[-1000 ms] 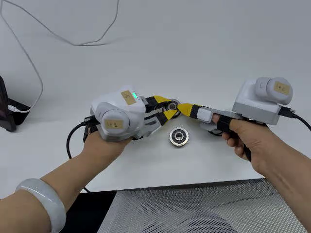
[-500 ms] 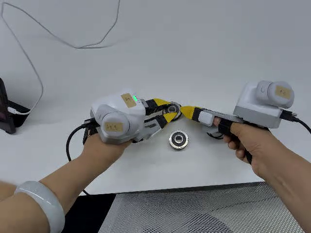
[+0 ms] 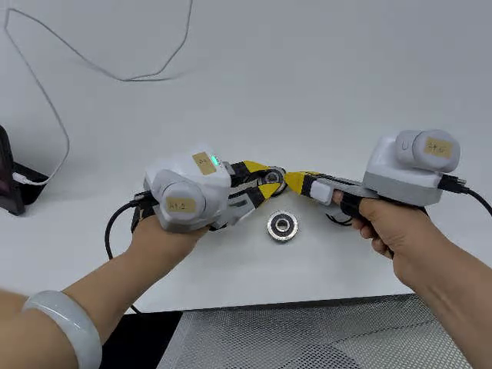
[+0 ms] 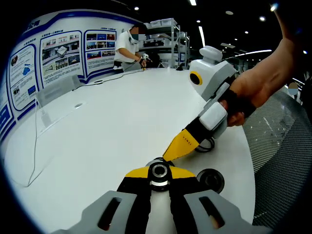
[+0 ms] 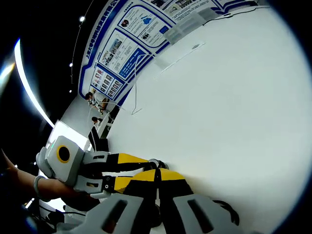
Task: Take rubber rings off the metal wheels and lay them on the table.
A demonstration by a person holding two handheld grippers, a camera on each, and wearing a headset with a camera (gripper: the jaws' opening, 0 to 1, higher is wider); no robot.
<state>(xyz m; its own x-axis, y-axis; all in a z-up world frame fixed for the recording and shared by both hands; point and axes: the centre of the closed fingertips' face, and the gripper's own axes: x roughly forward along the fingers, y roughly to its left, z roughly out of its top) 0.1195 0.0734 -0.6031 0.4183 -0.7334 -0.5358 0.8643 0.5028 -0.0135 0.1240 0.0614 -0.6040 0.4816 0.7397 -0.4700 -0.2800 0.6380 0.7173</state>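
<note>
My left gripper (image 3: 263, 183) is shut on a small metal wheel (image 3: 270, 178), held a little above the white table; in the left gripper view that wheel (image 4: 159, 171) sits between my yellow jaws. My right gripper (image 3: 290, 181) comes in from the right, shut, its tips against the wheel's rim (image 5: 155, 164). Whether rubber is pinched between them is too small to tell. A second metal wheel (image 3: 282, 225) lies flat on the table just below the tips. A thin black rubber ring (image 3: 336, 218) lies on the table under the right gripper.
A grey cable (image 3: 54, 100) loops across the far left of the table (image 3: 323, 84). A dark device (image 3: 9, 181) stands at the left edge. The table's front edge (image 3: 254, 301) runs just below my hands, with perforated metal below it.
Both grippers stay tip to tip at the held wheel. The whole picture has slid slightly down as the head camera moved; nothing on the table has moved.
</note>
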